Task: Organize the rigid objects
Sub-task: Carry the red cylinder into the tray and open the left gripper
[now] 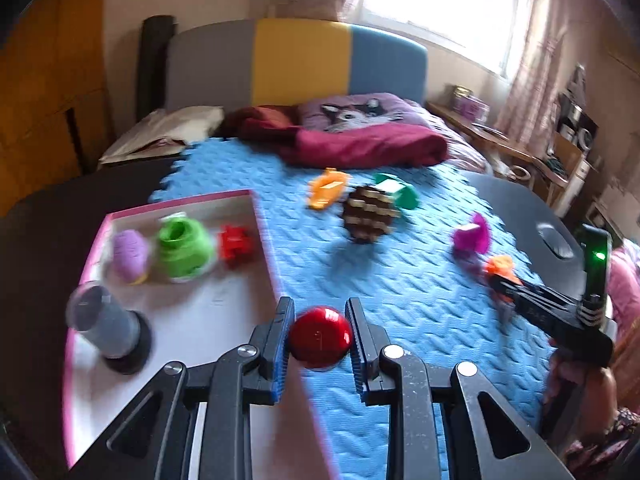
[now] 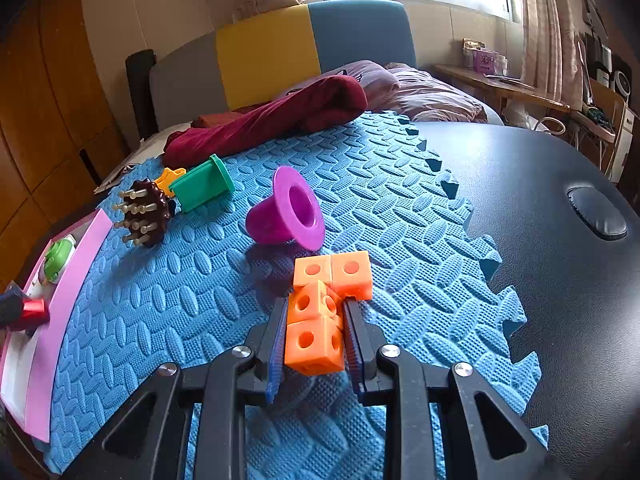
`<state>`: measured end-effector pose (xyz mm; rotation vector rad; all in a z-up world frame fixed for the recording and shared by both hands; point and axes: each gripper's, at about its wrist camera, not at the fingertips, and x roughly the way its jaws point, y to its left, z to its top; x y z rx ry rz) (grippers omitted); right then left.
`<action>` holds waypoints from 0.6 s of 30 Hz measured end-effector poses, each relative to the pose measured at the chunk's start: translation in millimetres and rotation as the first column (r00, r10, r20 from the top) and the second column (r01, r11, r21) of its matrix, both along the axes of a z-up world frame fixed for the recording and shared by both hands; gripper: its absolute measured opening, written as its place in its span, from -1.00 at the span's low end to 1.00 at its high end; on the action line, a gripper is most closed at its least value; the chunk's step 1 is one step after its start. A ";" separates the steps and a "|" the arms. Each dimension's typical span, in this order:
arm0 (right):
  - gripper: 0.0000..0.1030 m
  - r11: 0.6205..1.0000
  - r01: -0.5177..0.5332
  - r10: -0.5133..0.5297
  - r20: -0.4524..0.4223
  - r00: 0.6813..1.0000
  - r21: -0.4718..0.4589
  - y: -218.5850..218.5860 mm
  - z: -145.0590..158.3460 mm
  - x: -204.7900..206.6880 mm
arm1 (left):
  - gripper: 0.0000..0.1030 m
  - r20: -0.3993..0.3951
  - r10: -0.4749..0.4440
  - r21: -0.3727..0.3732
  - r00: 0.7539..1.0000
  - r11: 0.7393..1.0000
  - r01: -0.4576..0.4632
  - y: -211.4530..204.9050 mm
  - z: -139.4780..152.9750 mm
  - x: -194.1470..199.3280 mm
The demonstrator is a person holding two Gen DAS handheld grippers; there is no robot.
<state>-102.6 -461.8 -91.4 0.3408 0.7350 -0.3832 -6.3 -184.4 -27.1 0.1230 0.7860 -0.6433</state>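
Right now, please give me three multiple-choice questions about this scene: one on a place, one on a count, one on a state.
1. Where does the purple cup lie?
A. on the blue mat
B. inside the pink box
C. on the bed pillow

2. How many loose toys lie on the blue mat, apart from the ones in the grippers?
A. two
B. four
C. seven

3. What is the state of the right gripper?
A. open and empty
B. shut on the orange block piece
C. shut on the brown spiky toy

Answers:
1. A: the cup rests tipped on the mat, far from the pink box.
2. B: orange piece, brown spiky toy, green cup, purple cup.
3. B: its fingers press both sides of the orange block piece.
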 end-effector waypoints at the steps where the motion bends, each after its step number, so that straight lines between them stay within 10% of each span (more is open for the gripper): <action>1: -0.49 1.000 0.000 0.000 -0.001 1.000 -0.001 0.3 -0.1 0.2 | -0.46 -0.003 0.010 -0.010 1.000 1.000 -0.010 6.0 0.2 3.5; 15: -0.49 0.999 0.002 -0.003 -0.031 0.999 -0.045 5.8 -0.1 3.9 | -0.46 -0.014 0.143 0.046 0.990 0.989 -0.142 46.2 -23.2 59.8; 18: -0.49 0.999 0.002 -0.004 -0.032 0.999 -0.046 6.0 0.0 3.9 | -0.06 -0.015 0.163 0.028 0.987 0.986 -0.162 51.9 -20.3 65.2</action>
